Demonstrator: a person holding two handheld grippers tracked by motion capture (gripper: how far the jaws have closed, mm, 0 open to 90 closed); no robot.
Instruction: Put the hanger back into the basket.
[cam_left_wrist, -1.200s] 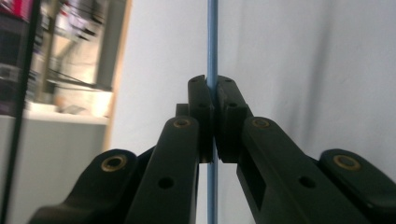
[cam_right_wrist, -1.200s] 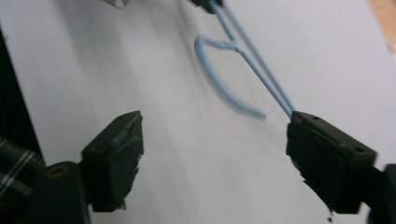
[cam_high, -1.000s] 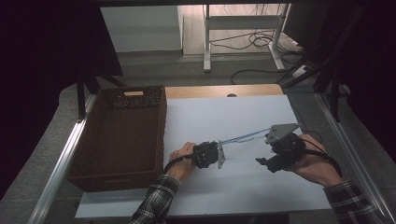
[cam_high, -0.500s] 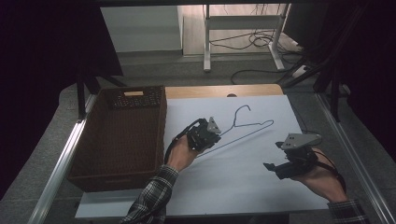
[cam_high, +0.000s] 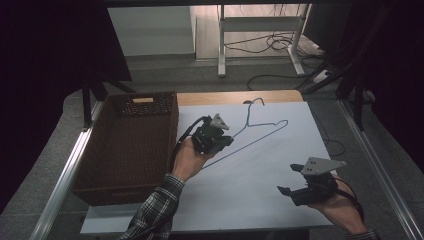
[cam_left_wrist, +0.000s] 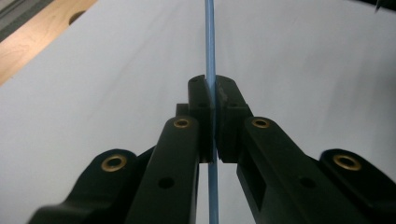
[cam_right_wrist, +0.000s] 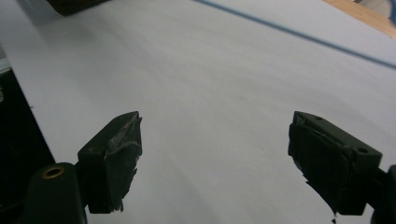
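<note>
Left gripper (cam_high: 220, 137) raised, clamped on blue wire hanger (cam_high: 260, 131); right gripper (cam_high: 295, 181) low, agape.

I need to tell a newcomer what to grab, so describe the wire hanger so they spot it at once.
Start at the white sheet covering the table, with the brown wicker basket at its left edge. Just right of the basket, the left tool is shut on a thin blue wire hanger, its hook pointing toward the far wooden edge. It is the only slender wire outline there; everything else is bulky and dark.
</note>
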